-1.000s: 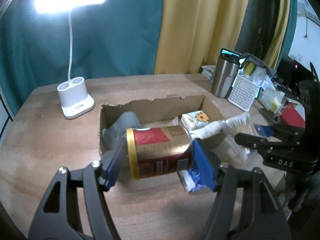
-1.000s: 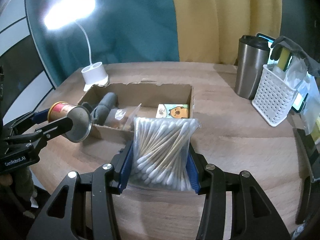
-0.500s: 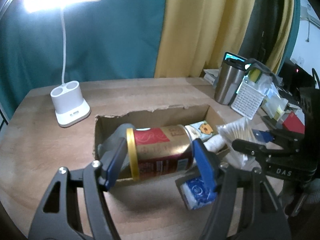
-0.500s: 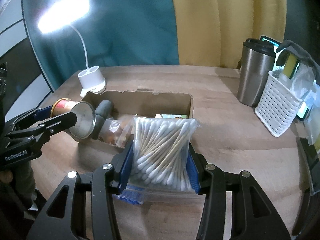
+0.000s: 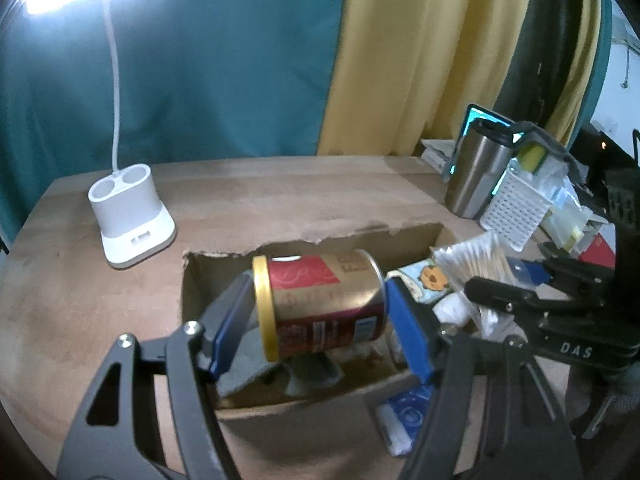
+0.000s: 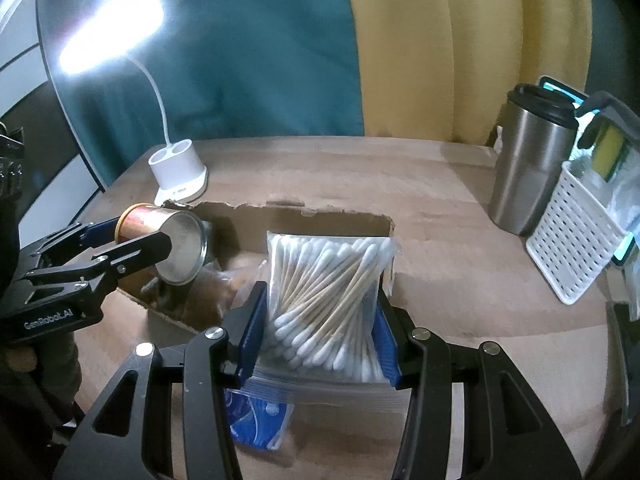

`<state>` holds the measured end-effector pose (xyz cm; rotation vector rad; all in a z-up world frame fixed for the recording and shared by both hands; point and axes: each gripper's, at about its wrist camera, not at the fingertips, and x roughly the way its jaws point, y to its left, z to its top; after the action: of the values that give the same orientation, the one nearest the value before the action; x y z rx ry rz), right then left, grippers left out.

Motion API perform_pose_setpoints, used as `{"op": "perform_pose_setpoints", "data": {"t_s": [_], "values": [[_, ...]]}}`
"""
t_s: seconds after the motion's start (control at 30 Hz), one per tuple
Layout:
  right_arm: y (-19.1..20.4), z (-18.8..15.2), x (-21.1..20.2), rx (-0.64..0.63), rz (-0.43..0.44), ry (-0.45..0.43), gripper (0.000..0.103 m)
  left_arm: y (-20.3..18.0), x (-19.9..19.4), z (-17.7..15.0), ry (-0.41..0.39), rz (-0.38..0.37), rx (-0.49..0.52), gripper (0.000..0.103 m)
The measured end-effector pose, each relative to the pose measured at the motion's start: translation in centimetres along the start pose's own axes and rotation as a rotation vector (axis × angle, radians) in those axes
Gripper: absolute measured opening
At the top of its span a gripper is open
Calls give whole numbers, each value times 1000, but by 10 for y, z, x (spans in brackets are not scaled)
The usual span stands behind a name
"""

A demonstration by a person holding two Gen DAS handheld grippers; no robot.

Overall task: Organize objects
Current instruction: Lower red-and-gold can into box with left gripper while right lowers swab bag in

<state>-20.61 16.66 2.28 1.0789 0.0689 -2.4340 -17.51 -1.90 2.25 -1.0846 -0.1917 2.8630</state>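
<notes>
While the left gripper (image 5: 320,316) pinches the red-and-gold metal can (image 5: 320,304) sideways, its long axis from 9 to 3 o'clock, the torn brown cardboard box (image 5: 200,276) lies open directly below, nearer than for the right gripper (image 6: 318,332), which clamps the clear bag of cotton swabs (image 6: 324,300).

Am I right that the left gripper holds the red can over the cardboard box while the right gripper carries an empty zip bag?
Not quite: the zip bag in the right gripper is full of cotton swabs, as the right wrist view shows. The left gripper does hold the red can over the cardboard box.
</notes>
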Motion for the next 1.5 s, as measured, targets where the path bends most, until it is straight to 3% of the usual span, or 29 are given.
{"op": "perform_pose_setpoints", "data": {"t_s": [0.9, 1.27, 1.5], "values": [[-10, 26, 52, 22, 20, 44, 51, 7, 55, 16, 39, -11, -15, 68], [-10, 27, 53, 34, 23, 48, 51, 6, 56, 22, 27, -62, -56, 68], [-10, 27, 56, 44, 12, 60, 52, 0, 72, 16, 92, -32, -35, 71]]}}
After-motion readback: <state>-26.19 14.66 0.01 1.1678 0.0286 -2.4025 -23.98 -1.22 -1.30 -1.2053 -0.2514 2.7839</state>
